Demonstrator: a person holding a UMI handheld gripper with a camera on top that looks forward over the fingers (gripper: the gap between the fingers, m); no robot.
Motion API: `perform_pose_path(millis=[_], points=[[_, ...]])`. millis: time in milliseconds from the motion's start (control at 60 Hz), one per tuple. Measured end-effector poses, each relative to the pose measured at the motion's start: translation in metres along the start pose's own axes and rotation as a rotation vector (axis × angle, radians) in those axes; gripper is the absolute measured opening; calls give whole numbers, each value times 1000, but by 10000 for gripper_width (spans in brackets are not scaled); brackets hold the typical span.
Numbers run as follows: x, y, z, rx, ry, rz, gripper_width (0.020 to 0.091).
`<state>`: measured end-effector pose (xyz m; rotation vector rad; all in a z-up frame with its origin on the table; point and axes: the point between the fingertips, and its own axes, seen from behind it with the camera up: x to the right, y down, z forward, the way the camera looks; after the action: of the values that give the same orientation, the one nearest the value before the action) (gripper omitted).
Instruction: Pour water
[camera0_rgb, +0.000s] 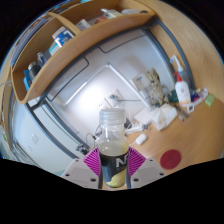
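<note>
Pink-padded jaws clamp a clear bottle upright, hiding its lower sides; shelf items beyond are indistinct.

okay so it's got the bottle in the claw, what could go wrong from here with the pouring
Two risks stand out. The claw grips the bottle low on its body, so its tall top could swing or slip once tipped. No cup or glass is visible ahead, so water might land on the cluttered desk. I also can't tell whether the cap is off; if it is on, nothing will pour.
</note>
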<state>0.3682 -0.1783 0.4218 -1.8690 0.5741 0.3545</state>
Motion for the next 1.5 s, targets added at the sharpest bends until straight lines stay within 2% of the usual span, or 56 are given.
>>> perform_pose_path(millis=[83,167,250,467,683,750,783,950,1017,1083,1150,1217,1383,1500], points=[[26,-32,-2,97,22,-158,318],[67,-48,1,168,101,-289,338],[104,-50,10,176,187,-394,345],[163,-30,42,169,259,-524,346],[170,3,65,160,223,-602,359],[181,17,70,129,234,-613,375],[176,14,68,164,223,-613,378],[180,19,61,190,231,-585,427],[191,28,61,146,268,-591,455],[204,48,62,55,303,-580,539],[202,58,57,25,294,-572,600],[199,66,48,9,292,-554,622],[202,100,-8,-159,329,-541,640],[195,90,-61,-204,366,-523,638]])
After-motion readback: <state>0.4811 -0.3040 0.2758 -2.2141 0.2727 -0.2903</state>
